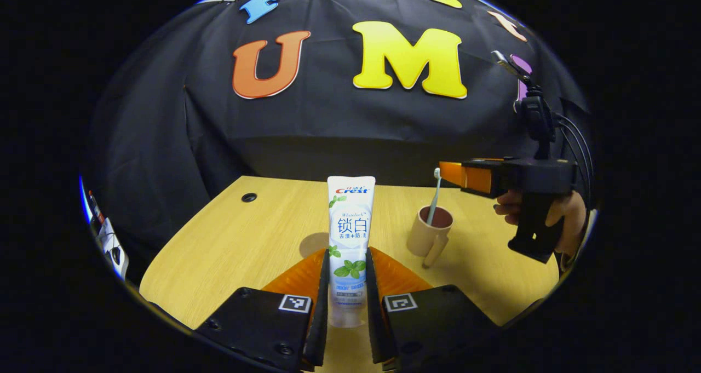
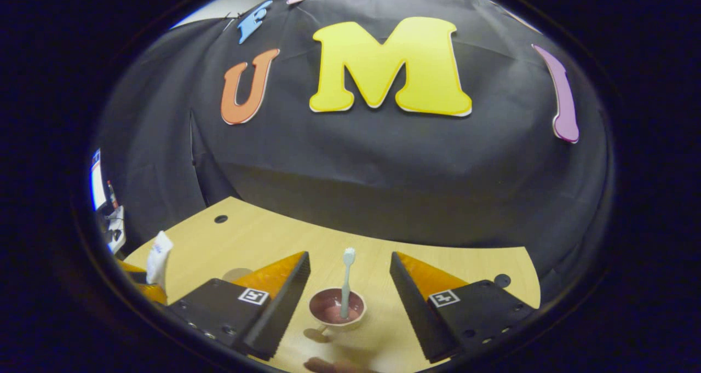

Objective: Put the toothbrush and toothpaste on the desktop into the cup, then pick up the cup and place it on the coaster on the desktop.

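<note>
The wooden bench (image 1: 230,241) stretches pale and wide in front of the black cloth wall (image 1: 328,121), with a small dark cable hole (image 1: 249,197) near its far left corner.

In the left gripper view, the left gripper (image 1: 347,285) sits low over the near edge of the bench, its jaws clamped on the toothpaste (image 1: 350,236). The tube stands upright between the two black pads, its flat crimped end uppermost and the clear cap at the bottom, both fingers pressing its lower half.

Off to the right in the same view, the right gripper (image 1: 446,171) is held by a hand (image 1: 558,214) above the cup (image 1: 430,231), orange fingers pointing left just over the rim. In the right gripper view its jaws (image 2: 349,285) stand wide apart, holding nothing, with the cup directly below and between them.

The cup is beige outside and reddish-brown inside, resting on the bench with its handle (image 1: 435,251) turned toward the near side.

The toothbrush (image 1: 434,198) already stands in the cup, leaning slightly, its pale handle down inside and the white bristle head sticking up above the rim.
</note>
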Demonstrator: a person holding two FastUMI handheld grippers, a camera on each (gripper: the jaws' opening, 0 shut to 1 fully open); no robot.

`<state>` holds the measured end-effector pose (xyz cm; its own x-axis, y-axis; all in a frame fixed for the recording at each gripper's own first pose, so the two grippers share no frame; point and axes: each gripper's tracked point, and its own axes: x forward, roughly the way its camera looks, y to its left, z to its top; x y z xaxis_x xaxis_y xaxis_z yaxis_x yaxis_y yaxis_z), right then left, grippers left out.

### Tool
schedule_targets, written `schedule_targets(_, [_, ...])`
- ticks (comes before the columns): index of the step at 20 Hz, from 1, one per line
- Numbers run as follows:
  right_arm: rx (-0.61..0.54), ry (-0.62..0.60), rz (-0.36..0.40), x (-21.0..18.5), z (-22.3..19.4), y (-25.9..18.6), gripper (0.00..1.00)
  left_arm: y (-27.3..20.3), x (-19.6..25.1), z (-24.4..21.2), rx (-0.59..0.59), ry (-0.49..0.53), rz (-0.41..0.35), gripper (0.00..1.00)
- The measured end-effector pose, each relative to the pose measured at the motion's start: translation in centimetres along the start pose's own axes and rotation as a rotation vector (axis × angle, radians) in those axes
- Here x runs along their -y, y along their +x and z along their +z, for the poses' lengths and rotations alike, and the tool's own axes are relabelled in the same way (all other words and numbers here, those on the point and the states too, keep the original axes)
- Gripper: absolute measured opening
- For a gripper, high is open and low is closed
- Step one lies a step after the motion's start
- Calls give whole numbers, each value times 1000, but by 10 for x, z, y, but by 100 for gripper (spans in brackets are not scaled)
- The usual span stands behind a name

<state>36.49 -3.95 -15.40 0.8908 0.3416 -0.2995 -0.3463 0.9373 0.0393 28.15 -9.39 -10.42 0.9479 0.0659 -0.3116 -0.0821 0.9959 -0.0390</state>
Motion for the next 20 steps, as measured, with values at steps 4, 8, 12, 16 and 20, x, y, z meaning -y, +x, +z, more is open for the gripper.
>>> schedule_targets(4, [60, 1, -86, 50, -27, -31, 96, 54, 62, 45, 161, -15, -148, 34])
schedule_targets(8, [42, 32, -161, 87, -78, -52, 96, 72, 96, 96, 322, -68, -252, 34])
schedule_targets(12, [26, 113, -152, 96, -108, -59, 96, 108, 119, 101, 379, -98, -332, 34])
schedule_targets(16, [-14, 170, -104, 88, -126, -60, 96, 129, 123, 78, 363, -112, -355, 35])
schedule_targets(20, [-55, 248, -30, 74, -135, -67, 96, 137, 139, 59, 348, -64, -352, 39])
